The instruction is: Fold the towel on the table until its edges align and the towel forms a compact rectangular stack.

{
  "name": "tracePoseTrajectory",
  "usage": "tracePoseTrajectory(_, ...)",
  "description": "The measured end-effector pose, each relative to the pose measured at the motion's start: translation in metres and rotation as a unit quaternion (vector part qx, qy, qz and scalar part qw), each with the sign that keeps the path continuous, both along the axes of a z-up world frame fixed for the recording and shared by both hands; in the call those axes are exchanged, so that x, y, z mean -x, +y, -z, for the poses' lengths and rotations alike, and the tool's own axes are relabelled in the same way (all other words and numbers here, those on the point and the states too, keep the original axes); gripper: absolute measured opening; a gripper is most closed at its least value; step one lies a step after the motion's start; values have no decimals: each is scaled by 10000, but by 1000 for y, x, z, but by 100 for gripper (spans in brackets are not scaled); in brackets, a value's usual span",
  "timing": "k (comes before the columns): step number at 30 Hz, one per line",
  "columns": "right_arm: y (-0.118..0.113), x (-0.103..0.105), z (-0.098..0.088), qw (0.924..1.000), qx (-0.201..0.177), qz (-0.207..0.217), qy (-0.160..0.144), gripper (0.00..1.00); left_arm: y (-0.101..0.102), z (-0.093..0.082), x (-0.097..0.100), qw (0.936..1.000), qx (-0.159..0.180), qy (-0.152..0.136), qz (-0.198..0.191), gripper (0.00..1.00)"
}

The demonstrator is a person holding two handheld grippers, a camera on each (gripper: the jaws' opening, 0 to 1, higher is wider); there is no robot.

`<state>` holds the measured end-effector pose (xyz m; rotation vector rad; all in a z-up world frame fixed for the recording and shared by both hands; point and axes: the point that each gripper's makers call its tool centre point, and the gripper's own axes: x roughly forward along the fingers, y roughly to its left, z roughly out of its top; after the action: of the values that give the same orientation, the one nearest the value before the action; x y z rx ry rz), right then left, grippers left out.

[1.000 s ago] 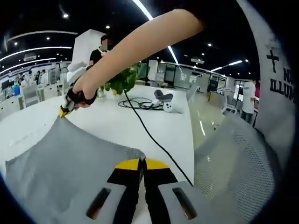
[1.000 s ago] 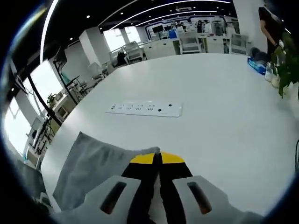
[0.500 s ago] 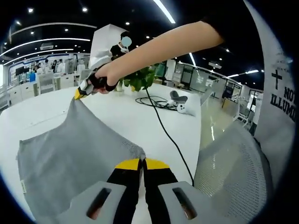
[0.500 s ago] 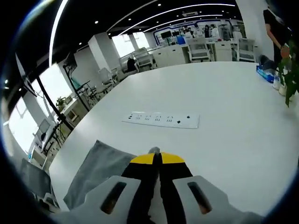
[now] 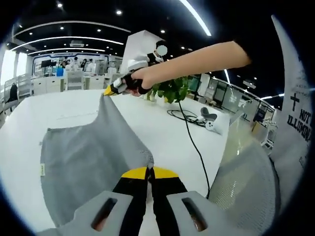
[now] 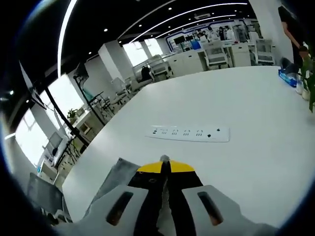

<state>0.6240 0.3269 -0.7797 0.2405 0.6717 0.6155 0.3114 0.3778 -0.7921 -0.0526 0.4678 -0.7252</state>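
A grey towel (image 5: pixel 88 152) hangs lifted above the white table (image 5: pixel 162 132), stretched between two corners. My left gripper (image 5: pixel 149 170) is shut on its near corner in the left gripper view. Farther off in that view my right gripper (image 5: pixel 109 90), held in a person's hand (image 5: pixel 132 83), is shut on the far corner. In the right gripper view my right gripper (image 6: pixel 164 164) is shut on the towel (image 6: pixel 115 177), a bit of cloth poking out between the yellow tips and the rest hanging down to the left.
A white power strip (image 6: pixel 189 132) lies on the table ahead of the right gripper. A black cable (image 5: pixel 189 132), a white device (image 5: pixel 211 123) and a green plant (image 5: pixel 172 91) sit toward the table's far side. A mesh chair back (image 5: pixel 241 191) stands at right.
Both grippers have risen, lifting the towel higher off the table. The right gripper with its corner has moved up and away, and less towel shows below it.
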Motion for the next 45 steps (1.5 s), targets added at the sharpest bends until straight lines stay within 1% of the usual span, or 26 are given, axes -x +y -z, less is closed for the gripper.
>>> tracePoseTrajectory(4,15,1,-5,9998,87,-152,-90,0,19,1,0,9994,-111,35,-314,2)
tracePoseTrajectory(10,42,3,-8,9993,54,-328,-144,0,44,-1,4,9971,-80,19,-752,2)
tracePoseTrajectory(14,58,6,-8,9990,12,-432,-124,0,57,0,7,9956,-52,35,-938,2)
tracePoseTrajectory(18,70,6,-9,9984,16,-555,-141,0,65,0,8,9942,-35,24,-1079,2)
tracePoseTrajectory(25,81,6,-15,9977,9,-661,-162,0,76,-1,7,9918,-35,-25,-1275,2)
tracePoseTrajectory(30,89,9,-21,9973,-53,-702,-191,0,75,-7,12,9922,-11,-125,-1242,2)
tracePoseTrajectory(34,96,12,-26,9968,-92,-757,-249,0,78,-13,14,9915,-30,-202,-1286,2)
tracePoseTrajectory(45,118,13,-38,9952,-122,-911,-330,0,97,-24,18,9867,5,-358,-1588,2)
